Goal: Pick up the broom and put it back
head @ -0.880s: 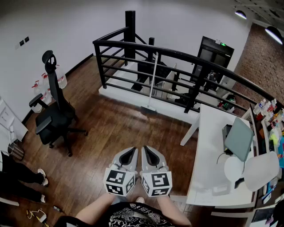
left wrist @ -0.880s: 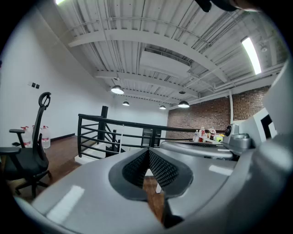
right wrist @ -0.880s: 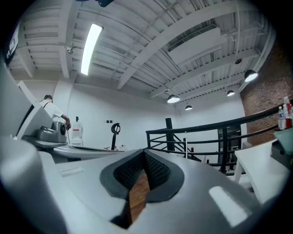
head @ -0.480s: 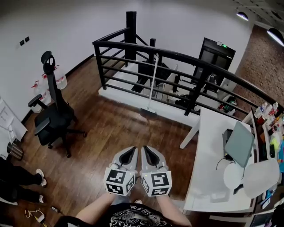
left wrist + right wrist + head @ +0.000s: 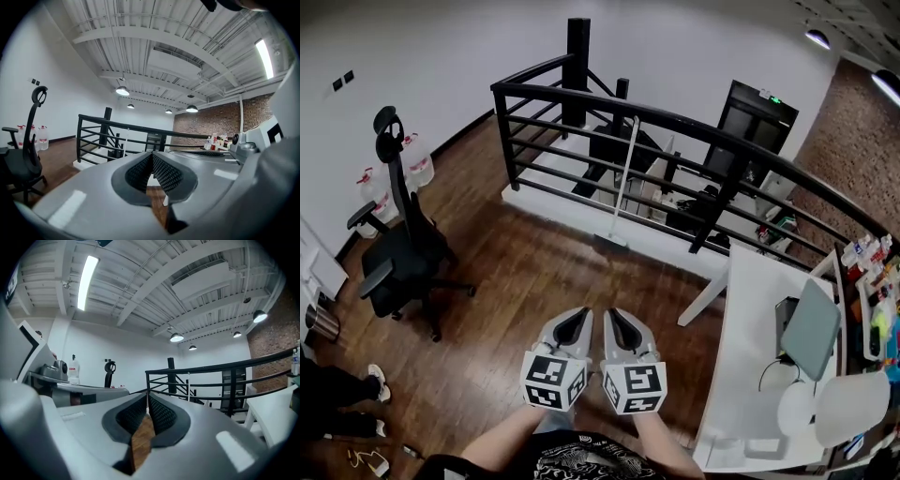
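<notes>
Two grippers side by side, low before person's torso: left gripper point(image 5: 577, 317) and right gripper point(image 5: 617, 317), each with jaws pressed together, nothing between. Likely carried idle, since broom point(image 5: 624, 178) stands well apart, across wood floor point(image 5: 534, 272). Broom propped against black railing point(image 5: 675, 120) so it stands: head down on white ledge point(image 5: 562, 211) at railing's foot, handle tip up by top rail. Long axis near upright, slight lean onto railing. Pickup not yet begun
</notes>
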